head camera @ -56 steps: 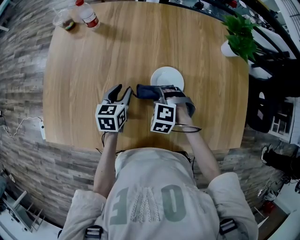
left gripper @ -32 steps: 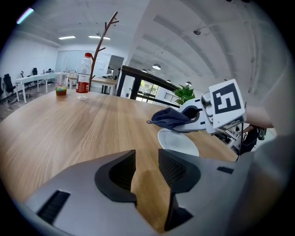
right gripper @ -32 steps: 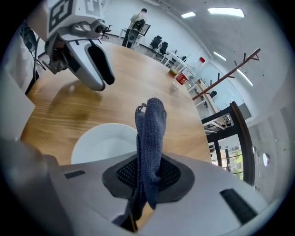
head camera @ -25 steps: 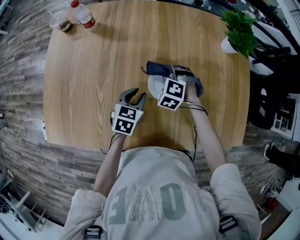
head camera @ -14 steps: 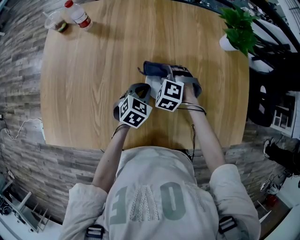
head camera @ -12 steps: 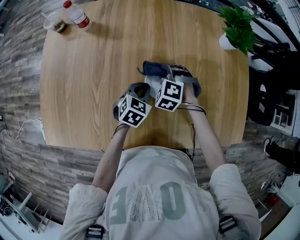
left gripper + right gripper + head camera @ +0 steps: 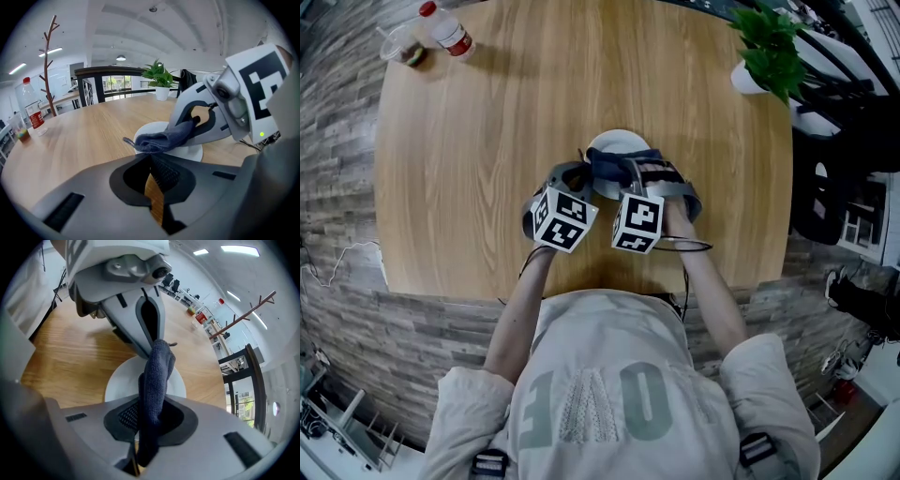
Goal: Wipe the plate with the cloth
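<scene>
A small white plate (image 7: 614, 145) sits mid-table on the round wooden table (image 7: 487, 141). My right gripper (image 7: 630, 178) is shut on a dark blue cloth (image 7: 614, 167), which drapes onto the plate's near half. In the right gripper view the cloth (image 7: 157, 376) runs from between the jaws out over the plate (image 7: 117, 385). My left gripper (image 7: 578, 175) stands at the plate's left rim with its jaws closed together on that rim. In the left gripper view the plate (image 7: 192, 151) and cloth (image 7: 161, 139) lie just beyond my left gripper (image 7: 153, 159), and the right gripper (image 7: 187, 126) is beside them.
A red-capped bottle (image 7: 445, 31) and a plastic cup (image 7: 403, 49) stand at the far left edge. A potted plant (image 7: 759, 66) stands at the far right. Bare wood surrounds the plate. The table's near edge runs just below both grippers.
My left gripper moved right to the plate's rim and closed. The right gripper pulled the cloth back toward me across the plate, uncovering the plate's far part.
</scene>
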Demonstrator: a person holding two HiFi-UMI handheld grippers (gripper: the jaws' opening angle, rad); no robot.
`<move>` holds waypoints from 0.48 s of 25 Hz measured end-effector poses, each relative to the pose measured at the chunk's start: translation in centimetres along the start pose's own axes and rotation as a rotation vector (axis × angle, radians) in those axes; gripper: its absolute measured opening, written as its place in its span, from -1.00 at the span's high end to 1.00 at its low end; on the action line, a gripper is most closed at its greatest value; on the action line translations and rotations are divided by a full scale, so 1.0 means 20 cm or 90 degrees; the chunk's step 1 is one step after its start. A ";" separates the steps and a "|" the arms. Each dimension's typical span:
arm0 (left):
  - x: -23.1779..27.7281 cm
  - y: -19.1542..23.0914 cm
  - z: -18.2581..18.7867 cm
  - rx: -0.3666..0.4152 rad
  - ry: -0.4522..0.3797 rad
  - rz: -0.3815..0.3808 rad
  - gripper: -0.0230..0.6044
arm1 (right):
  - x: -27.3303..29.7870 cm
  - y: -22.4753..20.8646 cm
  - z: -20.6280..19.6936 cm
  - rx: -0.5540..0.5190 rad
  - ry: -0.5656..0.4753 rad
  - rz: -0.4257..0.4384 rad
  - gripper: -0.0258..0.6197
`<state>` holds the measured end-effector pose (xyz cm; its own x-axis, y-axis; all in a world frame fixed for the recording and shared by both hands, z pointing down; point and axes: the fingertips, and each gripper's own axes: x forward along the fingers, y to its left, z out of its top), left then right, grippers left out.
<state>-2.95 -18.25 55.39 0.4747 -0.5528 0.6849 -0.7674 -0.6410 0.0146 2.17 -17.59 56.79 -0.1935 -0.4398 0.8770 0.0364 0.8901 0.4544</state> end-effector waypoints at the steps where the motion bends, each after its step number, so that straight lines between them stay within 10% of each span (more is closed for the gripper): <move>1: 0.00 0.00 0.00 -0.002 -0.001 0.000 0.91 | -0.01 0.03 0.00 0.001 -0.001 0.006 0.73; 12: -0.01 -0.01 -0.01 -0.022 -0.014 -0.013 0.91 | -0.17 0.28 0.08 0.006 -0.024 0.050 0.73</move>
<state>-3.01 -17.93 55.37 0.5002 -0.5517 0.6674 -0.7712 -0.6344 0.0536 1.54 -10.95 56.04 -0.2266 -0.3634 0.9036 0.0430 0.9231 0.3821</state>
